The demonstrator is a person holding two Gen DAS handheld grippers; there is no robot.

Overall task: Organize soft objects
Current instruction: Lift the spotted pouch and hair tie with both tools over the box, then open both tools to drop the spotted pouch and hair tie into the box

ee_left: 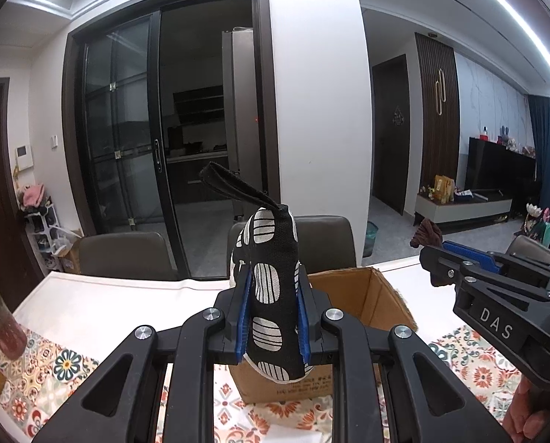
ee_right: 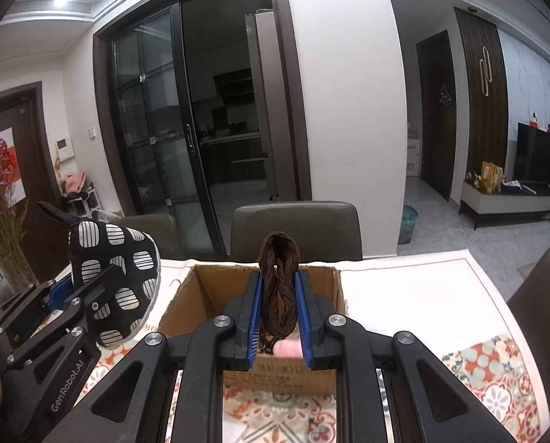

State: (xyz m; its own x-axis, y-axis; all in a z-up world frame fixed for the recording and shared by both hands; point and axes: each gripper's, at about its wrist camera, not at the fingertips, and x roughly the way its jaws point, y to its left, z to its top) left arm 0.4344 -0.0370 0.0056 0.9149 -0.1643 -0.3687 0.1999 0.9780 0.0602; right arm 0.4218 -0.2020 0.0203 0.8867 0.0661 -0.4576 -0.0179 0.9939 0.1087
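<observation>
My left gripper (ee_left: 273, 310) is shut on a black oven mitt (ee_left: 271, 277) printed with white striped ovals, its hanging loop pointing up. The mitt (ee_right: 116, 288) and left gripper (ee_right: 71, 295) also show at the left of the right wrist view, held above the table. My right gripper (ee_right: 278, 313) is shut on a brown knitted cloth (ee_right: 278, 284), which sticks up between the blue pads. In the left wrist view the right gripper (ee_left: 437, 258) holds the cloth (ee_left: 428, 236) at the right. An open cardboard box (ee_right: 208, 288) stands just beyond both grippers; the box (ee_left: 363, 295) sits partly behind the mitt.
The table carries a white cloth (ee_right: 404, 288) and a patterned floral runner (ee_left: 64, 365). Dark chairs (ee_right: 297, 229) stand at the far edge. A vase of dried flowers (ee_right: 1, 221) is at the left. Something pink (ee_right: 287, 349) lies in the box.
</observation>
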